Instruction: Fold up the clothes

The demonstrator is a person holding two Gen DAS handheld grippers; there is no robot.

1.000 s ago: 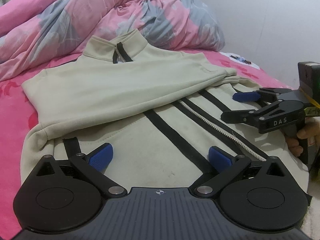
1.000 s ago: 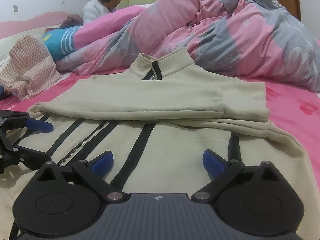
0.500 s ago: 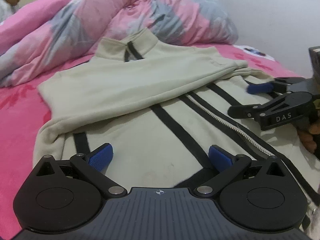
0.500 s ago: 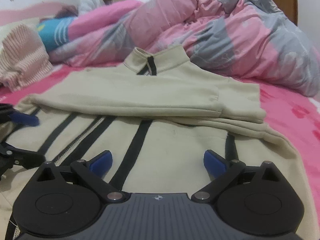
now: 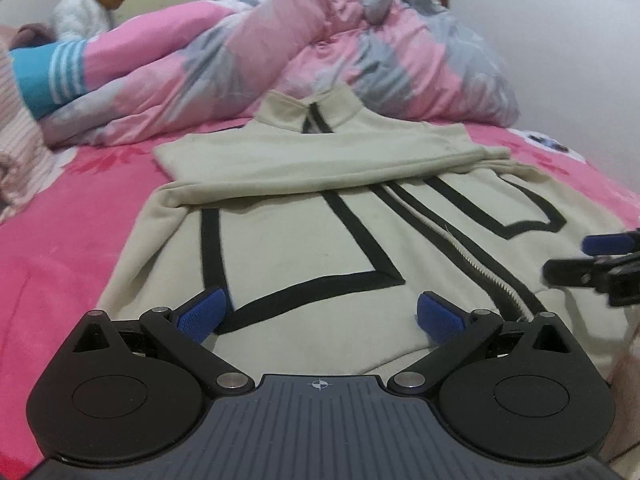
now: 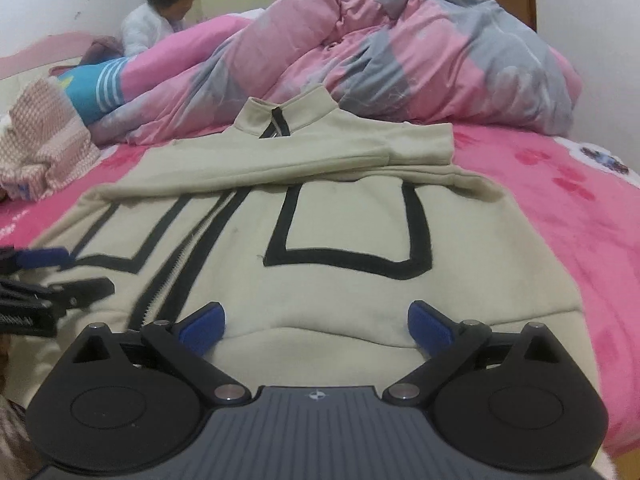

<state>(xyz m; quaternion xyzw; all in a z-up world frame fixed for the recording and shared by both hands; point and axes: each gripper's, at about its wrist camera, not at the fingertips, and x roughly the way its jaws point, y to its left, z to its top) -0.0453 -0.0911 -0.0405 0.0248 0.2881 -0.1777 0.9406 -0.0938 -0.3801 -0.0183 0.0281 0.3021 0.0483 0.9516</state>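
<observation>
A beige zip jacket (image 5: 304, 240) (image 6: 344, 224) with black stripes lies flat on the pink bed, collar at the far end, both sleeves folded across its chest. My left gripper (image 5: 320, 316) is open, low over the jacket's near hem on the left half. Just above the hem on the right half, my right gripper (image 6: 314, 324) is open with nothing between its blue pads. Each gripper shows at the edge of the other's view: the right gripper (image 5: 600, 264) and the left gripper (image 6: 44, 276).
A rumpled pink and grey duvet (image 5: 320, 52) (image 6: 400, 56) is piled behind the collar. A person (image 5: 96, 4) (image 6: 160, 16) sits at the far left. A pink checked cloth (image 6: 44, 140) lies left. Bare pink sheet (image 5: 56, 248) (image 6: 580, 208) flanks the jacket.
Both grippers have pulled back toward the jacket's hem and risen, so more of the lower front and its black outlines shows. Both stay open.
</observation>
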